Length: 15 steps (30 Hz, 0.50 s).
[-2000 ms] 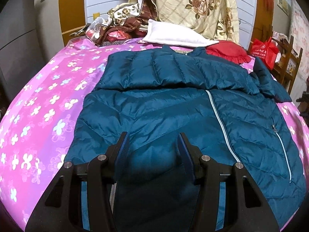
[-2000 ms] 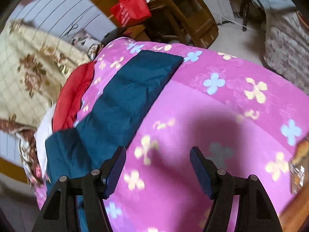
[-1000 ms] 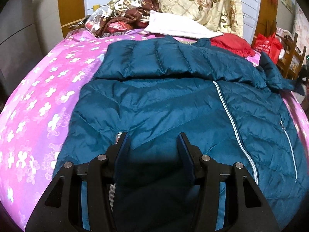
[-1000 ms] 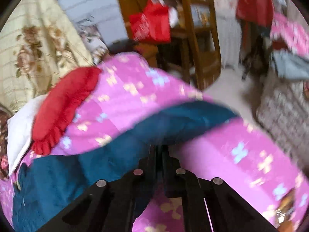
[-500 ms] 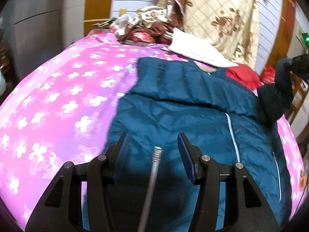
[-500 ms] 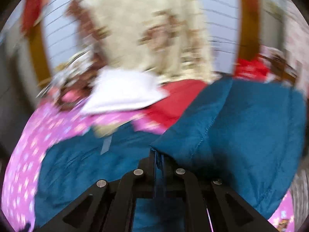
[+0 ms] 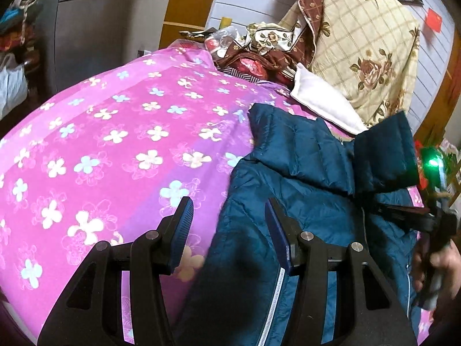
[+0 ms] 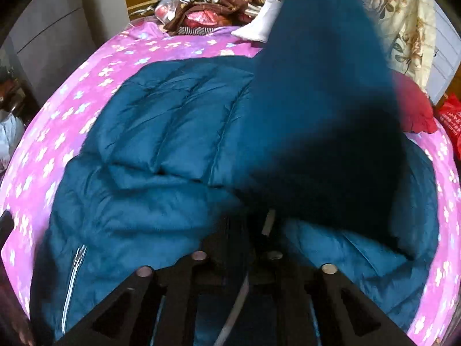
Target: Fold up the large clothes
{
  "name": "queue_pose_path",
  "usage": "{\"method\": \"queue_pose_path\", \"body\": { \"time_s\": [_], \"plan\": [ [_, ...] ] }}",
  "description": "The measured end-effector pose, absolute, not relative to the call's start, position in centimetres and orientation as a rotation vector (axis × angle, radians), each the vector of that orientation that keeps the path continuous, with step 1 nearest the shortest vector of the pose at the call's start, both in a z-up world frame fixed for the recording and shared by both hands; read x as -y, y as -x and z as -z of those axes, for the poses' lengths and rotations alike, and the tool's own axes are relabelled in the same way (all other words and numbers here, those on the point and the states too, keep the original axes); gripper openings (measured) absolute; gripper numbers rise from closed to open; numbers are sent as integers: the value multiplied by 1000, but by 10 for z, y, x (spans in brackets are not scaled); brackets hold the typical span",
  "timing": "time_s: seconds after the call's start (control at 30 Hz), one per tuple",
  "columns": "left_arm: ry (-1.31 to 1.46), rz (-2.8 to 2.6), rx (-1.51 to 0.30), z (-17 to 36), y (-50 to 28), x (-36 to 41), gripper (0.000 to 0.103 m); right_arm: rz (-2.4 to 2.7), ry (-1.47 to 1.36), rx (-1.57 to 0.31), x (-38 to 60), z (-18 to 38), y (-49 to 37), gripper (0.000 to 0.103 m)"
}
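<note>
A teal quilted puffer jacket (image 7: 288,201) lies zip-up on the pink flowered bedspread (image 7: 100,144). My left gripper (image 7: 229,219) is open and empty, hovering over the jacket's left edge. My right gripper (image 8: 253,219) is shut on the jacket's right sleeve (image 8: 325,109) and holds it lifted over the jacket body (image 8: 173,132). In the left wrist view the raised sleeve (image 7: 383,155) hangs from the right gripper (image 7: 371,201), held by a hand at the right edge.
A white pillow (image 7: 322,103), a floral quilt (image 7: 360,43) and a pile of patterned fabric and bags (image 7: 253,54) sit at the head of the bed. A red cushion (image 8: 412,106) lies at the right. A grey wardrobe (image 7: 92,28) stands on the left.
My right gripper closed on the sleeve end and carried it up and leftward over the jacket body. My left gripper swung left toward the jacket's left edge, still open.
</note>
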<state>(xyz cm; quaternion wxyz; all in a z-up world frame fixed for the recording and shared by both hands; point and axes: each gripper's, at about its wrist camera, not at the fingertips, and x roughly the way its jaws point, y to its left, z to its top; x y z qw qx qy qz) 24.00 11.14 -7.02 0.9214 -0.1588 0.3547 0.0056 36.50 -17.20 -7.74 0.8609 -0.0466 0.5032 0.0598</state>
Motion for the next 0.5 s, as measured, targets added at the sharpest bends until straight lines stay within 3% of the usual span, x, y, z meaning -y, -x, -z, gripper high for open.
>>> {"method": "queue_pose_path", "body": {
  "time_s": [0.07,0.13,0.2,0.3,0.5],
  "plan": [
    [339,-3,-734,72,-240,-113,51,-134,63,-1009,181,59,-348,24],
    [345,3,-734,72,-240,-113,51,-125,14,-939,194,39,-332,42],
    [351,4,-729,72,-241,-115,51,-81,-38,-840,213,17,-316,50],
    [364,9,-738,74,-243,-116,51,-31,-85,-771,229,5,-319,50],
    [385,-1,-757,80,-248,-122,51,-34,-133,-909,210,37,-375,49]
  ]
}}
